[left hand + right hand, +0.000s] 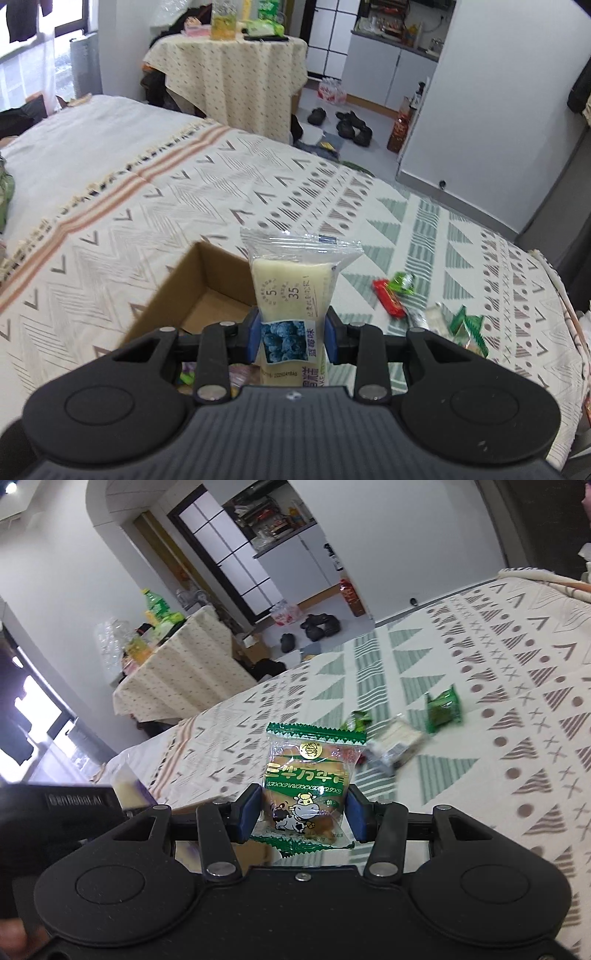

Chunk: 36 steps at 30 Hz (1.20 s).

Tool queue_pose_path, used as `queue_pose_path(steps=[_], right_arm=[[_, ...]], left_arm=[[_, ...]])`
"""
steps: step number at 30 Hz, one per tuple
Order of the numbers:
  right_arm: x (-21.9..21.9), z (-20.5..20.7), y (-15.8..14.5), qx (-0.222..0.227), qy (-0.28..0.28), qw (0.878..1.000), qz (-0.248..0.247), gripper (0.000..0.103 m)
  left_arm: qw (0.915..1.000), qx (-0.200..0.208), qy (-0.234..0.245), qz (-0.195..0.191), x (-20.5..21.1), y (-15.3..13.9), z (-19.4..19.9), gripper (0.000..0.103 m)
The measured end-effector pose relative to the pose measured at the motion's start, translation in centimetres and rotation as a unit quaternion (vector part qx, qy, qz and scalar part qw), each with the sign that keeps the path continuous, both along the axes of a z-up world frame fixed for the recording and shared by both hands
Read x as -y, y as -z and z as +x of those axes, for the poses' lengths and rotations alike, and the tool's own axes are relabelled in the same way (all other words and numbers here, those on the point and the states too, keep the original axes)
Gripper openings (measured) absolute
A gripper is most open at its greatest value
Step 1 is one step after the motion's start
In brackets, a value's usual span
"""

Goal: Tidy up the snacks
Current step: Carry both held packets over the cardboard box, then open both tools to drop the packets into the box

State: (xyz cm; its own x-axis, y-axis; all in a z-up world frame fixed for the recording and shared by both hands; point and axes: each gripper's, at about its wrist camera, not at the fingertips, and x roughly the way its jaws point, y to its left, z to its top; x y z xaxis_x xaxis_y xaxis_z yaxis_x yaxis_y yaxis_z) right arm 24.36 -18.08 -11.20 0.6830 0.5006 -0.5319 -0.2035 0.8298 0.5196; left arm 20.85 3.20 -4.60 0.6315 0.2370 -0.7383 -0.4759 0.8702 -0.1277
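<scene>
Cake packet (295, 295) between fingers (255, 334) (upright)

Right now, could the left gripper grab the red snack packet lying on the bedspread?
Probably not yet: the left gripper is shut on a blueberry cake packet. The red snack packet itself lies uncovered on the bedspread.
</scene>
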Motion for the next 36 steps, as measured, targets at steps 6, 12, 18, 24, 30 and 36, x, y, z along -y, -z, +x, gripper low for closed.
queue_pose_path(steps=[6,12,18,24,30,36], right_arm=[[-2.6,-0.7,-0.1,0.007,-0.027,1.0,-0.006,0.048],[-4.7,-1.2,-0.4,0.021,-0.05,0.999,-0.007,0.048],[-7.0,-1.3,-0.7,0.037,-0.08,0.996,-0.017,0.048],[-9.0,-1.8,-0.9,0.052,-0.102,0.993,-0.032,0.048],[-10.7,-1.9,-0.4,0.046,-0.108,0.992,-0.05,0.048],[-12.4,-1.7,0.0,0.043,-0.114,0.991,-0.061,0.048]], left_arm=[[0.9999,0.007,-0.014,-0.006,-2.9,-0.7,-0.9,0.033],[0.9996,0.003,-0.021,-0.02,-5.6,-0.3,-1.2,0.033],[0.999,-0.007,-0.018,-0.041,-7.4,1.1,-1.4,0.033],[0.9974,-0.019,-0.016,-0.068,-9.1,3.2,-1.3,0.033],[0.995,-0.032,-0.007,-0.094,-10.4,5.0,-0.5,0.033],[0.9944,-0.035,-0.015,-0.099,-11.9,5.6,-0.2,0.045]])
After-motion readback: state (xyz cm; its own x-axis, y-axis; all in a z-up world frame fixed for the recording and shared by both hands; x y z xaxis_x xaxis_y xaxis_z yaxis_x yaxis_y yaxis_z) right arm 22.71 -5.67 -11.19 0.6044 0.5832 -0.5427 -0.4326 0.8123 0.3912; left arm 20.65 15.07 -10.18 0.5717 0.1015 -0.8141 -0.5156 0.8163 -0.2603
